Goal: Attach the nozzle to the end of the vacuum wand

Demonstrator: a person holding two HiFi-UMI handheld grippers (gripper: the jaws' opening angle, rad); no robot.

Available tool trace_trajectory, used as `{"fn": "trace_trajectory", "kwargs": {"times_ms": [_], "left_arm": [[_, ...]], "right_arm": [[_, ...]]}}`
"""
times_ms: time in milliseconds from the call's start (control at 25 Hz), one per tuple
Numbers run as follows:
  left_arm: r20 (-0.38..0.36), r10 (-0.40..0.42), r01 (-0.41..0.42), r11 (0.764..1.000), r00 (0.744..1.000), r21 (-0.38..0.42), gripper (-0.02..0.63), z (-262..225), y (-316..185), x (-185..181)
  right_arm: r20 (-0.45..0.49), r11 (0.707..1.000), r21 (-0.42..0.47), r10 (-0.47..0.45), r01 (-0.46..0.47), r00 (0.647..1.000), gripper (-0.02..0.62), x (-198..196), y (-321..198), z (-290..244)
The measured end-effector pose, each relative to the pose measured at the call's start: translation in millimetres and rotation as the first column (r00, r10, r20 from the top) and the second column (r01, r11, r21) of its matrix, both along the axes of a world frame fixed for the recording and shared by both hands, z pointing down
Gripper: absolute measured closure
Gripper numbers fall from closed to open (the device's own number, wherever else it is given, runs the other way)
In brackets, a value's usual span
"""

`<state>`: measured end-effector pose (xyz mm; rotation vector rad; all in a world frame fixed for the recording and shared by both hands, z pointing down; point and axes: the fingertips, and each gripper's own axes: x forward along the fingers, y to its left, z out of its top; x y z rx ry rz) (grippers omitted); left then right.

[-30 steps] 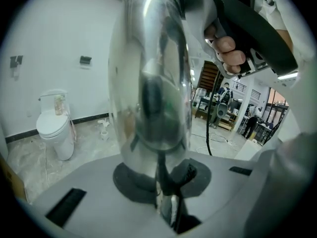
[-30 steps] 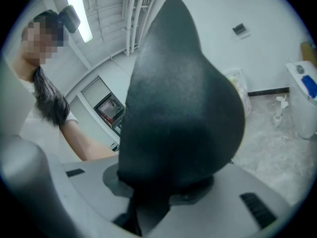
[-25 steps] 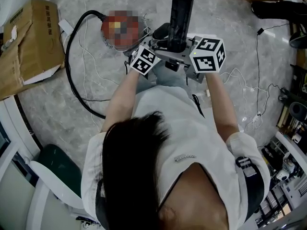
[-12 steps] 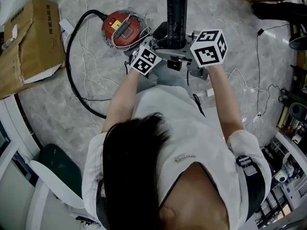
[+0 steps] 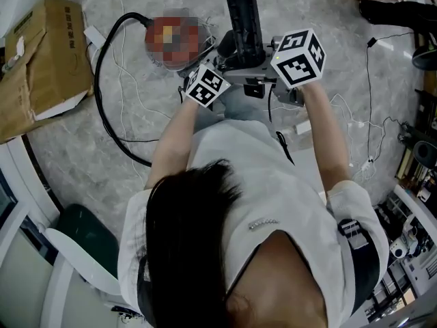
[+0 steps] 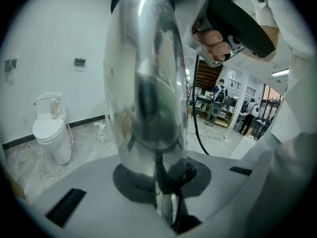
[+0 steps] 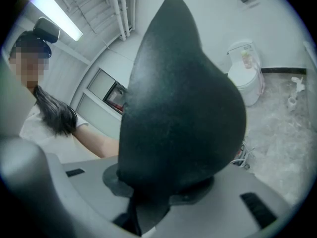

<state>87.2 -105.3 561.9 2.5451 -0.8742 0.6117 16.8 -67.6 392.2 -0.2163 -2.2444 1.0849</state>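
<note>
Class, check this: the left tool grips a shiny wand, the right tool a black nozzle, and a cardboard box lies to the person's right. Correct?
Not quite. In the head view the cardboard box lies to the person's left. The left tool does grip the shiny wand, the right tool the black nozzle.

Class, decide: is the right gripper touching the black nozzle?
Touching. The right gripper view shows the right gripper clamped on the black nozzle, its jaws pressing both sides.
</note>
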Motion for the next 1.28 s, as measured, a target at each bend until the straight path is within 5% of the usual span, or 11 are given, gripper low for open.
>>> {"fn": "trace_trajectory", "kwargs": {"times_ms": [600,1000,1280], "left_arm": [[0.004,0.075,-0.075,0.997,0.997,0.001,0.552,-0.8,4.8,0.2],[0.0,0.065,-0.065,0.998,0.998,-0.018,0.552,0.2,2.0,-8.3],[0.0,0.065,-0.065,0.998,0.998,-0.022,0.551,-1.1,2.6,-8.4]], "right_arm": [[-0.157,0.987,0.035,-0.153,0.16,0.976,0.453,-1.2,6.1,5.5],[-0.021,0.987,-0.07,-0.145,0.144,0.989,0.453,-1.0,4.5,4.2],[-0.082,0.985,-0.039,-0.168,0.165,0.982,0.462,1.8,6.7,8.3]]}}
